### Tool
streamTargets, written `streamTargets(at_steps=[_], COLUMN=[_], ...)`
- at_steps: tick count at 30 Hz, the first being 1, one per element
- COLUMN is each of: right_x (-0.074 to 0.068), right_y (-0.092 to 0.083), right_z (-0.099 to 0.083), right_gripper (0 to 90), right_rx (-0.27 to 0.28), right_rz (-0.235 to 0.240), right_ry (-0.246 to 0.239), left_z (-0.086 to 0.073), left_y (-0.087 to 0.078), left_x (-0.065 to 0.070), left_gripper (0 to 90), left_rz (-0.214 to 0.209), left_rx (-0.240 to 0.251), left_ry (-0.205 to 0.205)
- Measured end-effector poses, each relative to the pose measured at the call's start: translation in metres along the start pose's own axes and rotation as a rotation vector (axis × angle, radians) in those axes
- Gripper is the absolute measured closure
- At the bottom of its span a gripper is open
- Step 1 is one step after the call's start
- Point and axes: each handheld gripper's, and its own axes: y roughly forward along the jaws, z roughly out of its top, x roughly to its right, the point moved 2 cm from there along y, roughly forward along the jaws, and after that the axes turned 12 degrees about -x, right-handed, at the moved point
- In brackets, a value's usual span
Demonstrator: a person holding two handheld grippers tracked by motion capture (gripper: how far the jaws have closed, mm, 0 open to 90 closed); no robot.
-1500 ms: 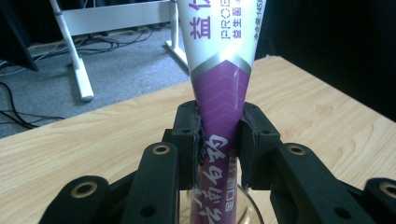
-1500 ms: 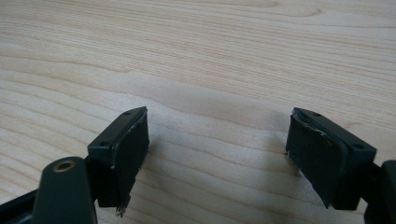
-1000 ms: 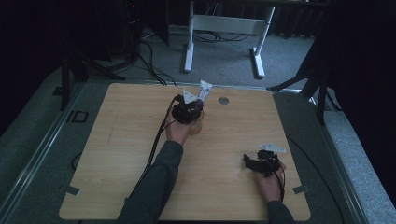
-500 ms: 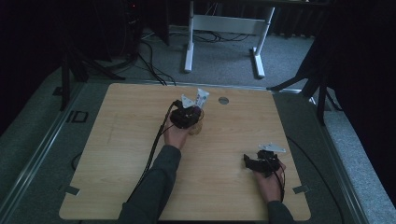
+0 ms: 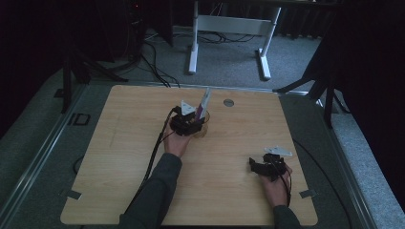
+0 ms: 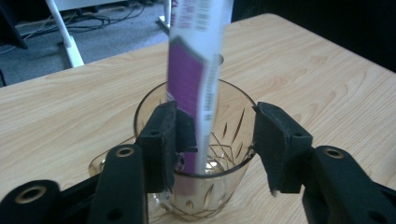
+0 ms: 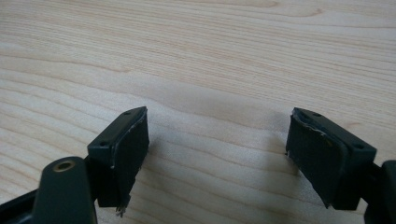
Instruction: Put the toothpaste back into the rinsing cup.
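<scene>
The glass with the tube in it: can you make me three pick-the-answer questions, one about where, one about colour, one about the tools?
1. Where does the tube stand?
A. Flat on the table
B. Inside the glass
C. In the right tool

2. What colour is the tube's big panel?
A. Purple
B. Green
C. Orange

3. How is the left tool?
A. Squeezing the tube
B. Shut tight
C. Open, not pressing on the tube

Answers: 1 B, its lower end sits in the glass. 2 A, the panel is purple beside white. 3 C, its jaws have just been opening; the tube stands between them, a gap showing at one jaw.
</scene>
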Motion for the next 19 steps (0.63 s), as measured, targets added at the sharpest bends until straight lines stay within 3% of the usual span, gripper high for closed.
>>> streamTargets(at_steps=[3, 7, 9, 13, 14, 16, 19], right_x=[0.0, 0.0, 0.0, 0.0, 0.0, 0.0, 0.0], right_y=[0.0, 0.0, 0.0, 0.0, 0.0, 0.0, 0.0], right_z=[0.0, 0.0, 0.0, 0.0, 0.0, 0.0, 0.0], right_gripper=[21.3, 21.3, 21.3, 21.3, 21.3, 21.3, 21.4], right_rx=[0.0, -0.001, -0.001, -0.001, -0.001, -0.001, 0.0], right_rz=[0.0, 0.0, 0.0, 0.0, 0.0, -0.001, -0.001], right_ry=[0.0, 0.001, 0.001, 0.001, 0.0, -0.001, -0.001], left_z=[-0.005, -0.015, -0.021, -0.039, -0.05, -0.065, -0.086], left_y=[-0.008, -0.024, -0.028, -0.03, -0.029, -0.028, -0.024], left_x=[-0.003, -0.015, -0.021, -0.035, -0.042, -0.05, -0.054], left_gripper=[47.0, 43.1, 40.8, 38.4, 38.4, 37.2, 35.8], left_rz=[-0.023, -0.032, -0.016, 0.025, 0.05, 0.062, 0.088], left_rx=[0.035, 0.093, 0.091, 0.042, 0.011, -0.026, -0.093], left_ry=[-0.037, -0.12, -0.14, -0.169, -0.19, -0.226, -0.24])
